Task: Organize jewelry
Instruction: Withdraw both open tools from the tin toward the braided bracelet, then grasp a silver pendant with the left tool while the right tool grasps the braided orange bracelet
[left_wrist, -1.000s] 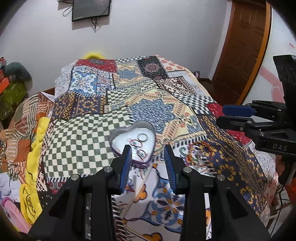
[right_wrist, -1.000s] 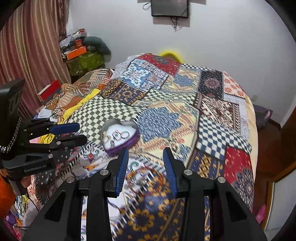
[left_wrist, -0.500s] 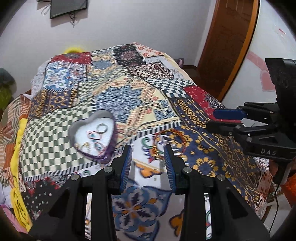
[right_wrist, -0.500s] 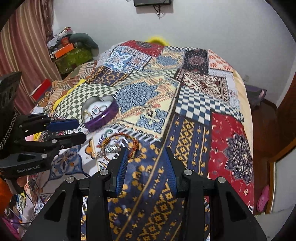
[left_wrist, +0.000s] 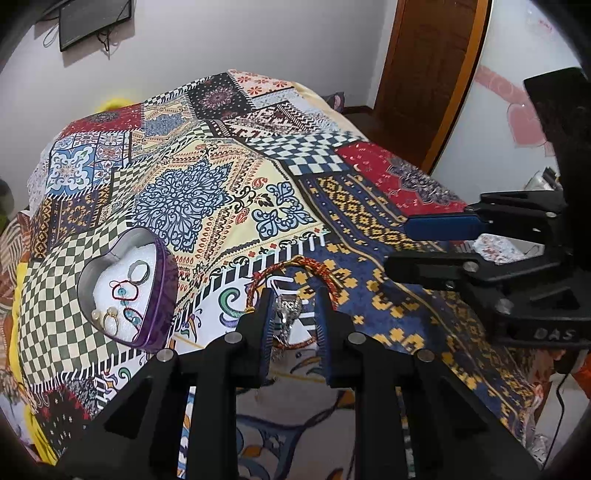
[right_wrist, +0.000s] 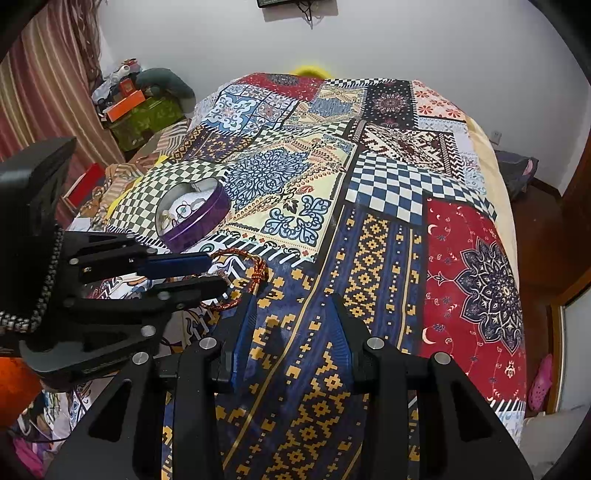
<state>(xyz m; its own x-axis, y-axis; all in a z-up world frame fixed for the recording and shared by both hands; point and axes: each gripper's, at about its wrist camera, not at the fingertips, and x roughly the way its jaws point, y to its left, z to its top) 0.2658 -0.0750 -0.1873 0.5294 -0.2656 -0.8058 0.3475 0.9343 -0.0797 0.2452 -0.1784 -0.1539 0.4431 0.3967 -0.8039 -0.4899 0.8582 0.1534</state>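
The left tongs (left_wrist: 293, 317) stand partly open over a silver trinket (left_wrist: 287, 314) inside a red-and-gold cord bracelet (left_wrist: 295, 263) on the bed (left_wrist: 229, 192), not yet gripping. The right tongs (right_wrist: 291, 325) hover open and empty. A heart-shaped tin (left_wrist: 129, 291) nearby holds rings and beads.

Readable only: "DAS" in raised letters on the right gripper (left_wrist: 439, 243) body, seen from the left wrist. Nothing legible elsewhere in either view.
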